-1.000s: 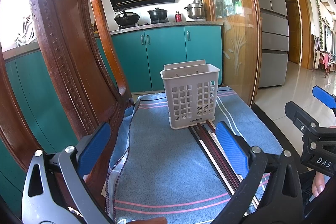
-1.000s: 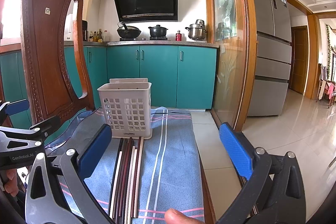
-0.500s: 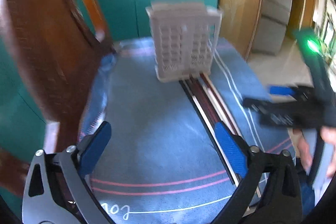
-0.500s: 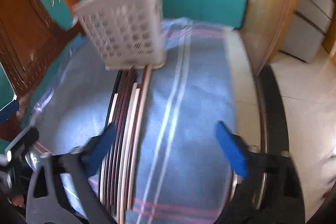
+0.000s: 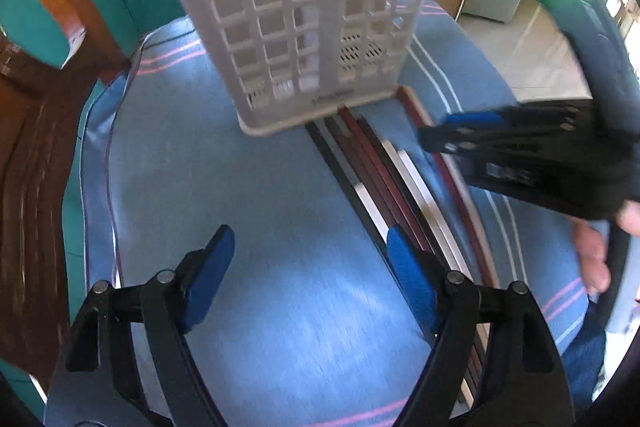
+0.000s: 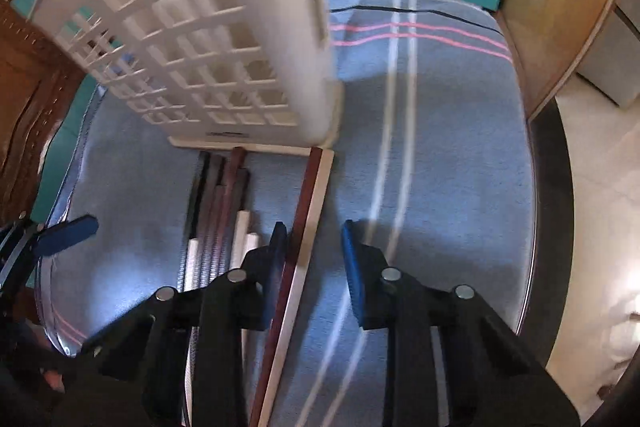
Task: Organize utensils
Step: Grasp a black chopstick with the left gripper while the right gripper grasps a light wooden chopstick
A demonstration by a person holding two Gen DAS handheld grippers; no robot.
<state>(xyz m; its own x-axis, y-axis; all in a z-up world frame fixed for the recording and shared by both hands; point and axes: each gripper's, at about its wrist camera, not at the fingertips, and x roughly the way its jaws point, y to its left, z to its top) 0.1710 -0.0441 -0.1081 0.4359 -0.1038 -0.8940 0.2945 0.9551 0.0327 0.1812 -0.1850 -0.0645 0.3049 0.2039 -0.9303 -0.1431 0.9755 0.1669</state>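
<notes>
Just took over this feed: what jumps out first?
The white slotted utensil basket stands upright at the far end of the blue striped cloth. A row of chopsticks lies below it. The right gripper, jaws closing, straddles the rightmost pair of chopsticks.

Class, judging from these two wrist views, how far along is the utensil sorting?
Done: nothing; the white plastic lattice basket looks empty. In hand: the right gripper is closing around a brown-and-cream pair of chopsticks, not yet pinched. Left: the remaining chopsticks still lie on the blue cloth.
</notes>
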